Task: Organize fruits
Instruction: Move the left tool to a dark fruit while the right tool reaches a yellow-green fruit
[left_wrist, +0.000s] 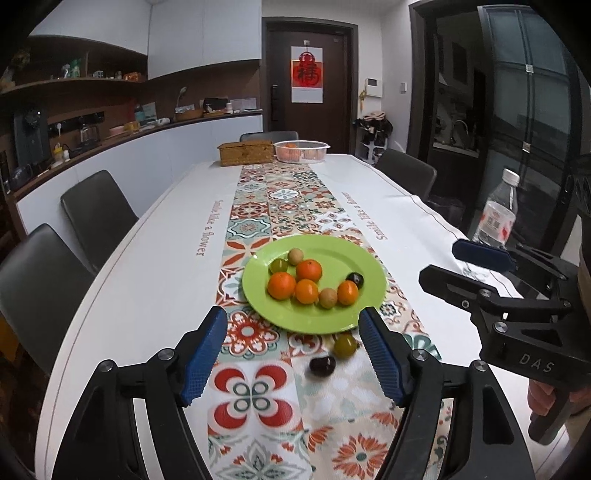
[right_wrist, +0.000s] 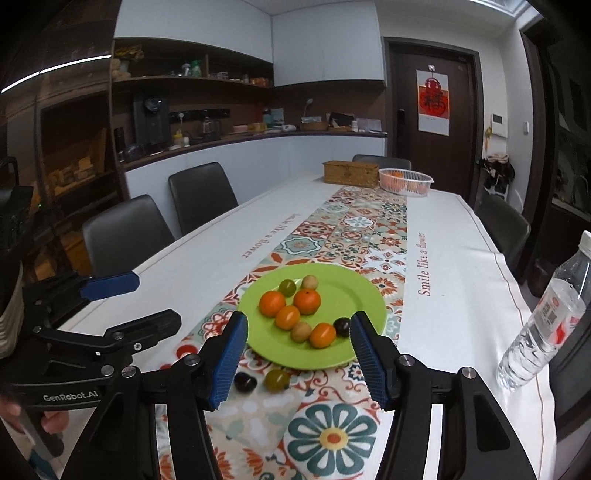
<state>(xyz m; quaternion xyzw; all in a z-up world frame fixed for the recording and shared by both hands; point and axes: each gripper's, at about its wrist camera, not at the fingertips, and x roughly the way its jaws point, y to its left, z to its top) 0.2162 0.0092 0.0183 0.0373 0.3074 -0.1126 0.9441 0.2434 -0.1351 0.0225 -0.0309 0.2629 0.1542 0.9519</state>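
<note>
Fruits: most lie on the green plate (left_wrist: 332, 314) at mid-table; a green fruit (left_wrist: 345, 346) and a dark fruit (left_wrist: 322, 366) rest on the runner beside its near rim. Left gripper (left_wrist: 293, 354) and right gripper (right_wrist: 297, 356) hover wide, empty. Probable step: approach. Next: descend and close on one stray.

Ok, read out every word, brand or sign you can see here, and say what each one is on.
"Smile like a flower": tablecloth, along both sides.
"DAS": right gripper body.
"GenRobot.AI": left gripper body.
Red character: door poster, likely "福".
Water bottle label: too blurred.
</note>
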